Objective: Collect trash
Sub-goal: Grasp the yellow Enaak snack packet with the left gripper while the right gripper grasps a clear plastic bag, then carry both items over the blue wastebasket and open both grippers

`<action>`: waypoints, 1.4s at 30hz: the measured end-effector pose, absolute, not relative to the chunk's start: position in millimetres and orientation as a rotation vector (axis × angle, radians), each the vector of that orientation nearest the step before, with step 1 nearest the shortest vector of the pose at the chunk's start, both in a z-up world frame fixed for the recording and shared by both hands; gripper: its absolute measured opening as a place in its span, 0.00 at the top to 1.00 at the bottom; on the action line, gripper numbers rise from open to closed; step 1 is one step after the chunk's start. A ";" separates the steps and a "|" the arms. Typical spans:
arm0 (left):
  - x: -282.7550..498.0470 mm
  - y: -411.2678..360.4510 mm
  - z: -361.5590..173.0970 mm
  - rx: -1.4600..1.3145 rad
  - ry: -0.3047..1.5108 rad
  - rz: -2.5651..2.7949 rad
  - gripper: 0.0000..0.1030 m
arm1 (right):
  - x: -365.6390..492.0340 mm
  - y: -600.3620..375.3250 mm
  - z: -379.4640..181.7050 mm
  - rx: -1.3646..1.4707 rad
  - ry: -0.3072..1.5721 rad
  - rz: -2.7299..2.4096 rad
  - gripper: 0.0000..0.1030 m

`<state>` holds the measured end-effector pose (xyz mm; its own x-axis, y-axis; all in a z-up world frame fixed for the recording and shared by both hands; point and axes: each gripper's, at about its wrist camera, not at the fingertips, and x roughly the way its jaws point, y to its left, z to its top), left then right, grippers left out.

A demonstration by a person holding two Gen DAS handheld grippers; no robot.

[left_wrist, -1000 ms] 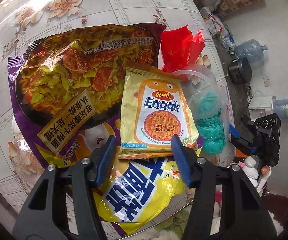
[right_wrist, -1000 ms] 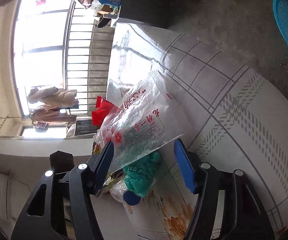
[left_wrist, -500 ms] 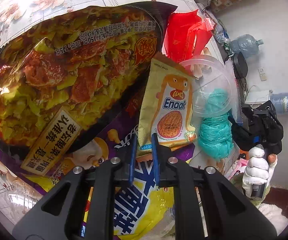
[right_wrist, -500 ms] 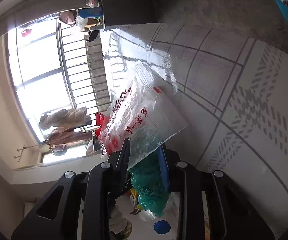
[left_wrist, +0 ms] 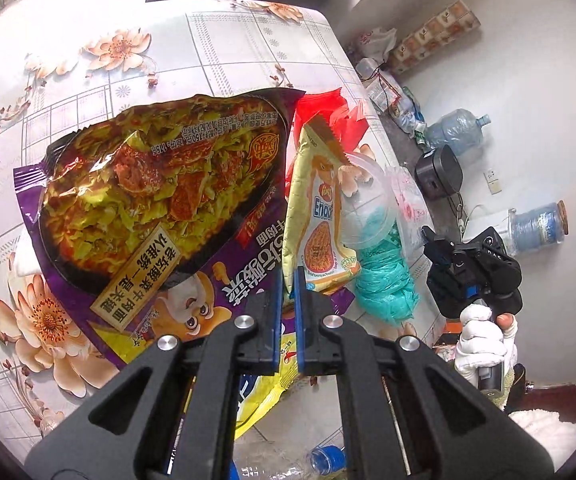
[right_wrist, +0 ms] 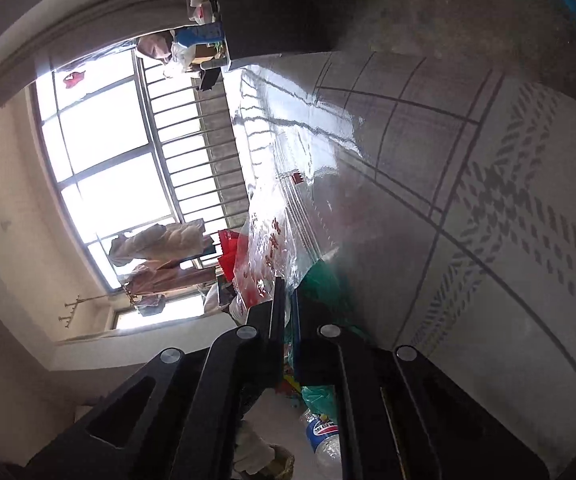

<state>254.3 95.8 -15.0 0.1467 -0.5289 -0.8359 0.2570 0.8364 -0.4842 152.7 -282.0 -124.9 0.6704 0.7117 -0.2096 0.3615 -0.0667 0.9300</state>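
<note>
My left gripper (left_wrist: 287,280) is closing its jaws tight on the bottom edge of a yellow Enaak snack packet (left_wrist: 314,216), which stands tilted on edge. A big purple noodle bag (left_wrist: 159,200) lies to its left and a red wrapper (left_wrist: 328,116) behind it. To its right are a clear plastic lid (left_wrist: 364,200) and a crumpled teal bag (left_wrist: 384,284). My right gripper (right_wrist: 286,285), also seen from outside (left_wrist: 428,240) in a white-gloved hand (left_wrist: 480,332), closes on a clear plastic bag with red print (right_wrist: 267,244). The teal bag (right_wrist: 324,280) lies just beside its fingers.
A floral tablecloth covers the table (left_wrist: 87,80). A yellow bag (left_wrist: 263,392) and a blue-capped bottle (left_wrist: 324,460) lie near me. On the floor to the right stand water jugs (left_wrist: 456,128) and a black pot (left_wrist: 438,178). A blue basket (right_wrist: 560,0) is far off.
Both grippers went from wide open to shut. The left one took the Enaak packet's edge and lifted it off the purple bag. The right one rolled and took the clear bag.
</note>
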 end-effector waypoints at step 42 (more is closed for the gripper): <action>248.3 -144.6 74.1 0.057 1.025 -0.881 0.97 | -4.6 -482.1 -27.0 1.326 0.428 -0.173 0.97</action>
